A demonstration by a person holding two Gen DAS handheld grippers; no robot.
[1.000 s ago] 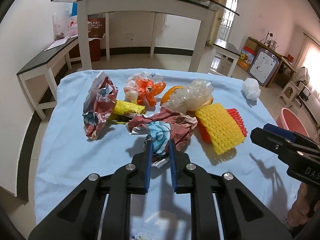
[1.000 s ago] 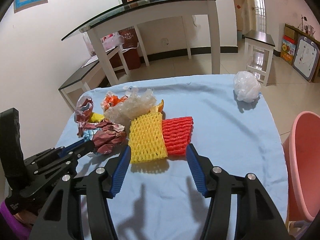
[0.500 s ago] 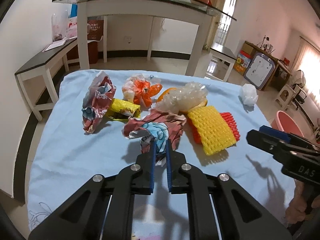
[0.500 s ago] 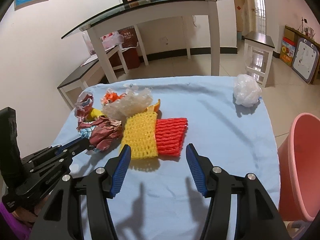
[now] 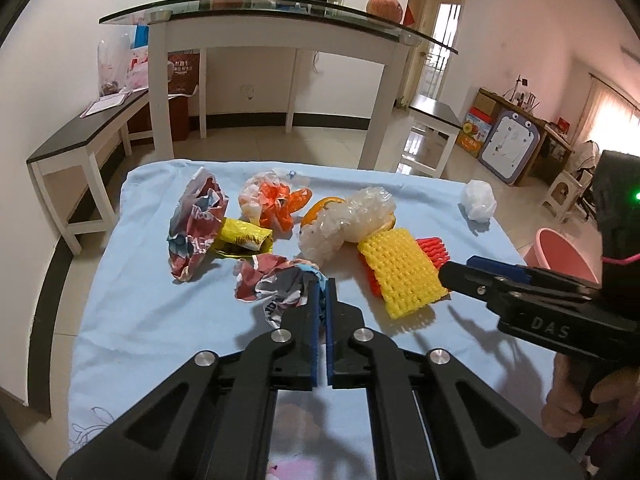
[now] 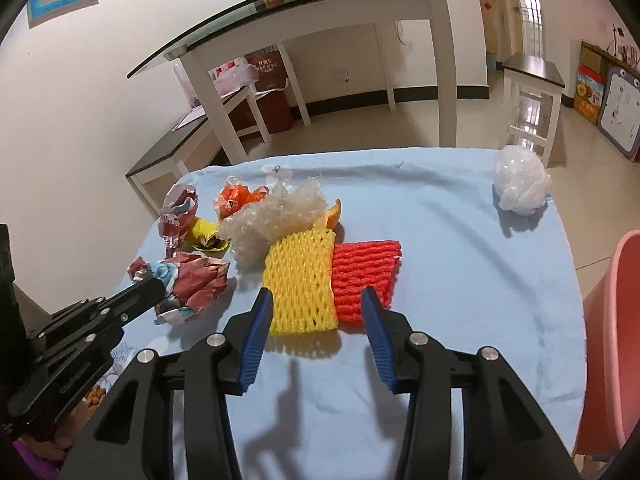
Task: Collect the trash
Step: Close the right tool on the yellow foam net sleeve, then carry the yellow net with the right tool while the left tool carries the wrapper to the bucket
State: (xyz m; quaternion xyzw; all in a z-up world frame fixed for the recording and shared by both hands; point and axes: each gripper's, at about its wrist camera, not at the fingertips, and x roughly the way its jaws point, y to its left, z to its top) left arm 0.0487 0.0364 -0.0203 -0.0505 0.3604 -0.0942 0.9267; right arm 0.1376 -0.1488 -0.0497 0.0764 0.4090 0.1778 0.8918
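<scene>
My left gripper [image 5: 322,286] is shut on the near edge of a crumpled red and blue paper wrapper [image 5: 276,284], which also shows in the right wrist view [image 6: 192,280]. My right gripper [image 6: 318,300] is open, its fingers either side of the near end of a yellow foam fruit net [image 6: 300,280]. A red foam net [image 6: 366,272] lies beside the yellow one. Clear crumpled plastic [image 5: 348,224], an orange plastic bag [image 5: 276,200], a yellow wrapper [image 5: 244,238], another red wrapper [image 5: 196,224] and a white plastic ball [image 6: 520,188] lie on the blue tablecloth [image 6: 460,280].
A pink bin [image 6: 612,340] stands at the table's right edge, also in the left wrist view [image 5: 560,254]. A glass-topped white table [image 5: 280,40] and a dark bench [image 5: 80,136] stand beyond the far edge. An orange peel [image 5: 320,206] lies under the clear plastic.
My left gripper closed on the red and blue wrapper and lifted it slightly off the cloth. My right gripper moved closer to the yellow net, still open.
</scene>
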